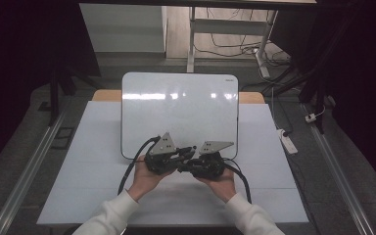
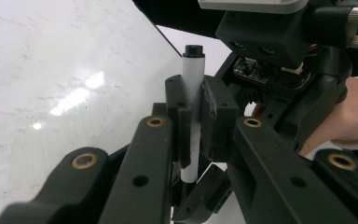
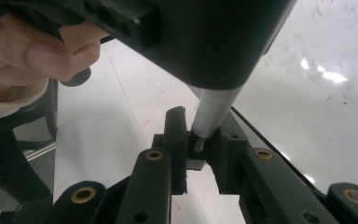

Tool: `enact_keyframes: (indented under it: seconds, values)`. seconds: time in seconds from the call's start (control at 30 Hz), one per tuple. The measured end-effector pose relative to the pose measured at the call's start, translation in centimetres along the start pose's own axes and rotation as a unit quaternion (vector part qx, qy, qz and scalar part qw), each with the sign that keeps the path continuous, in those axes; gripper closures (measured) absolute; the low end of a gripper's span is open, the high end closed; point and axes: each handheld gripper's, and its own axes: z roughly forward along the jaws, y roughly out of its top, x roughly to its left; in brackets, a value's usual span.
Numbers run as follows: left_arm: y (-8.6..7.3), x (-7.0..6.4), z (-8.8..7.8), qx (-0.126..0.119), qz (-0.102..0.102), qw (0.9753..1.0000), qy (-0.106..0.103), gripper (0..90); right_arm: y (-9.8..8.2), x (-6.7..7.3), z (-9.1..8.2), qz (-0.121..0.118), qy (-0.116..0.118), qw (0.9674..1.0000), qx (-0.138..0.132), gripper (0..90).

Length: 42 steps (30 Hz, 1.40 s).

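The marker [image 2: 192, 74] stood upright between the jaws of the left gripper [image 2: 195, 119], which were clamped on its white barrel, the black end rising above the pads. In the right gripper view the same barrel slanted down from under the left gripper's body into the jaws of the right gripper [image 3: 200, 140], which were closed on the marker's lower end; whether that end was a cap I cannot tell. In the high view the left gripper [image 1: 162, 157] and right gripper [image 1: 206, 164] met tip to tip, each in a hand with a white sleeve.

Just beyond the tools lay a whiteboard [image 1: 178, 110], its near edge touching or just under the gripper tips. Both rested over a pale table [image 1: 93, 161], with grey floor, cables and a power strip [image 1: 288, 140] around it.
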Motion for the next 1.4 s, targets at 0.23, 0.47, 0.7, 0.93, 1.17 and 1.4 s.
enact_keyframes:
  seconds: [0.23, 0.47, 0.7, 0.93, 1.17, 1.4]
  values:
    - [-0.1, 0.5, -1.0, -0.005, -0.007, 0.9998, 0.016, 81.6, 0.1, 0.2, -0.3, -0.009, 0.001, 0.9999, -0.010, 66.0]
    - [-0.8, 2.7, -4.3, -0.020, -0.041, 0.9974, 0.055, 81.6, -0.4, -0.4, -3.4, -0.015, -0.052, 0.9968, -0.058, 50.9]
    - [-1.5, 4.7, -7.1, -0.029, -0.065, 0.9938, 0.086, 81.6, -3.7, -2.3, -7.8, -0.014, -0.133, 0.9888, -0.066, 43.8]
    - [-1.4, 6.3, -8.5, -0.034, -0.078, 0.9906, 0.107, 81.6, -7.1, -3.1, -11.9, -0.006, -0.186, 0.9805, -0.064, 42.2]
    - [0.5, 10.4, -9.6, -0.010, -0.102, 0.9852, 0.138, 81.6, -9.8, -3.7, -14.9, 0.024, -0.223, 0.9724, -0.065, 42.2]
    - [2.1, 14.8, -10.1, 0.018, -0.130, 0.9764, 0.171, 81.5, -9.8, -3.9, -15.3, 0.026, -0.229, 0.9706, -0.069, 42.0]
